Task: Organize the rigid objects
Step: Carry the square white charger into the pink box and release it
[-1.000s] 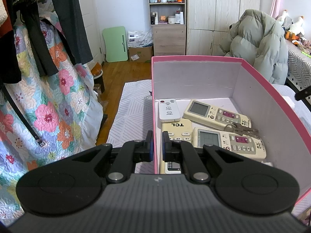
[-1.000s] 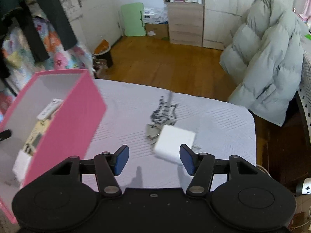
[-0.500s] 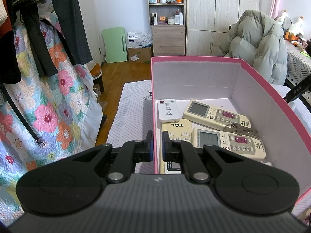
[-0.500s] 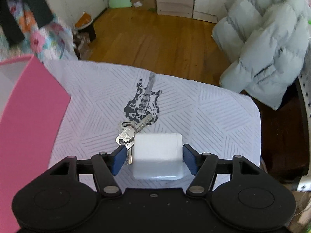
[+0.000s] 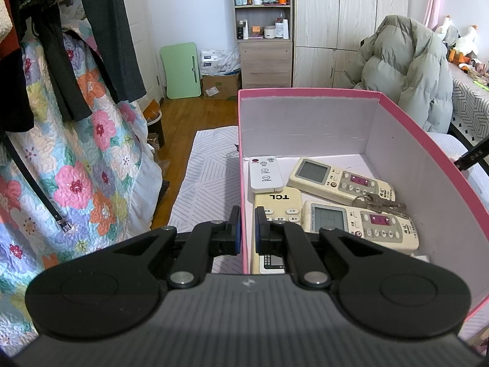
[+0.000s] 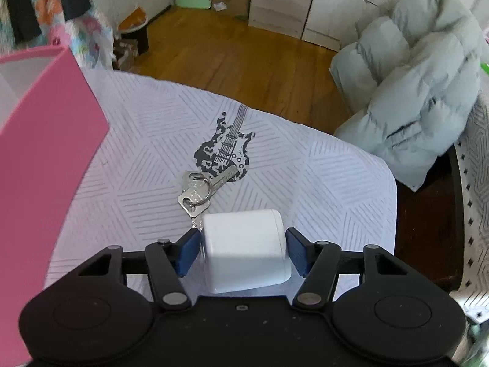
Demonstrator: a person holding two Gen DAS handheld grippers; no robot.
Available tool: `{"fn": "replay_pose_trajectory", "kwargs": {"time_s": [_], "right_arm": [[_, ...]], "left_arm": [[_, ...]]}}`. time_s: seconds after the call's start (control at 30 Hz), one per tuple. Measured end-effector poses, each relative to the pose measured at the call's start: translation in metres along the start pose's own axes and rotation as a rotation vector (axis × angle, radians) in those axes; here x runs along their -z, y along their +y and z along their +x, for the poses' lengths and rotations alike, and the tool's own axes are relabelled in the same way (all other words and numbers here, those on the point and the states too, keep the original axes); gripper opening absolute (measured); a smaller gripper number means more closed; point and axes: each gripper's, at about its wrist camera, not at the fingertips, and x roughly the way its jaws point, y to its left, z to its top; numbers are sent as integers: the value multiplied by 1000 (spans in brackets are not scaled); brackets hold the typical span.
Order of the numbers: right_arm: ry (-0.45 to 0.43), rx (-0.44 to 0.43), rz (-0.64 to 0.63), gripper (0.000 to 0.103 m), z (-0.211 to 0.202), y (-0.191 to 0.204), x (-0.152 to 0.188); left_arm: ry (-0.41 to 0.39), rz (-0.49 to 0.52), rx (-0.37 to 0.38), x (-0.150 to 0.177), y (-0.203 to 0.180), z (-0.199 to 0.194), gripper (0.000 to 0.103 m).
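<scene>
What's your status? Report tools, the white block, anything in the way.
Left tool shut on the box wall. Right tool closing around the white block, not yet gripping. Keys touch the block's far corner.

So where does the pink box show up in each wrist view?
Left wrist: the pink box fills the right half, open top toward the camera, with its left wall pinched by the left gripper.
Right wrist: only a pink outer wall and a corner show at the left edge.
Shared landmark: the grey puffer jacket, upper right in both.
</scene>
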Motion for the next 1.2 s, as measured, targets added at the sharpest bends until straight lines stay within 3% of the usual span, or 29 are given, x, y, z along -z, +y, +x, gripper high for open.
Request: {"fn": "replay_pose_trajectory", "kwargs": {"time_s": [0.3,0.53,0.67,0.83,1.0,1.2], "right_arm": [[-115,-93,26,66,-64,15,2],[-288,-195,-134,66,-141,72,-13],[-324,-247,-247,66,-161,109,-21],[-303,-275,-400,66,-157,156,-38],[-255,-140,-559,66,-126,201,-49],[-148,-82,-633,66,-69,221,-76]], "left_arm": [[2,5,-15,1,-1,0,6],[1,13,-24,1,-3,0,6],[-1,17,-25,2,-4,0,6],[-1,16,-24,2,-5,-1,6],[-5,11,-18,3,-5,-2,6],[-13,9,-11,4,-4,-3,6]]}}
